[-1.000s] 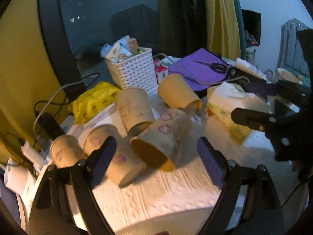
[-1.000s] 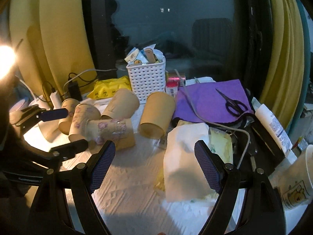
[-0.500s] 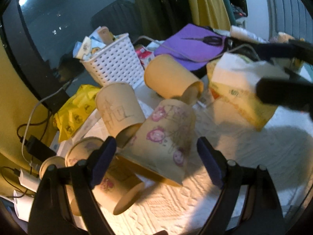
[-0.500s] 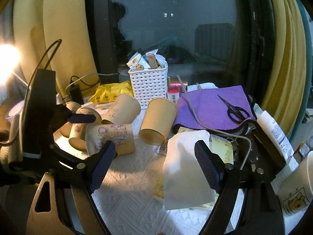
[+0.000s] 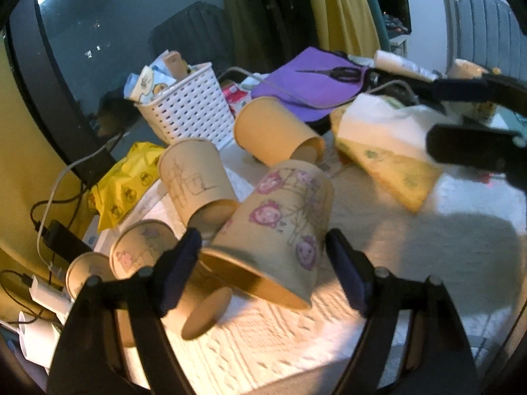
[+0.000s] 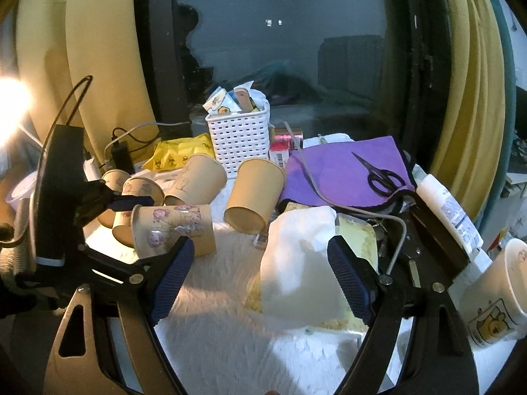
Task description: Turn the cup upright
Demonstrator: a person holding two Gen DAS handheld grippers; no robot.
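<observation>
Several paper cups lie on their sides on a white towel point(image 5: 411, 240). The nearest one, a cup with pink flower drawings point(image 5: 280, 227), lies with its mouth toward the left wrist camera. My left gripper point(image 5: 263, 260) is open, its fingers on either side of this cup, apart from it. The same cup point(image 6: 174, 227) shows at the left in the right wrist view, with the left gripper point(image 6: 108, 217) around it. My right gripper point(image 6: 257, 273) is open and empty above the towel, in front of a white tissue pack point(image 6: 299, 263).
A plain cup point(image 5: 276, 131), a scribbled cup point(image 5: 197, 177) and two more cups point(image 5: 141, 250) lie nearby. A white basket point(image 5: 187, 108), a yellow bag point(image 5: 125, 181), a purple cloth with scissors point(image 6: 382, 174) and cables stand behind. An upright printed cup point(image 6: 494, 293) is far right.
My left gripper has moved forward and down, so the flowered cup now sits between its open fingers. The right gripper has barely moved.
</observation>
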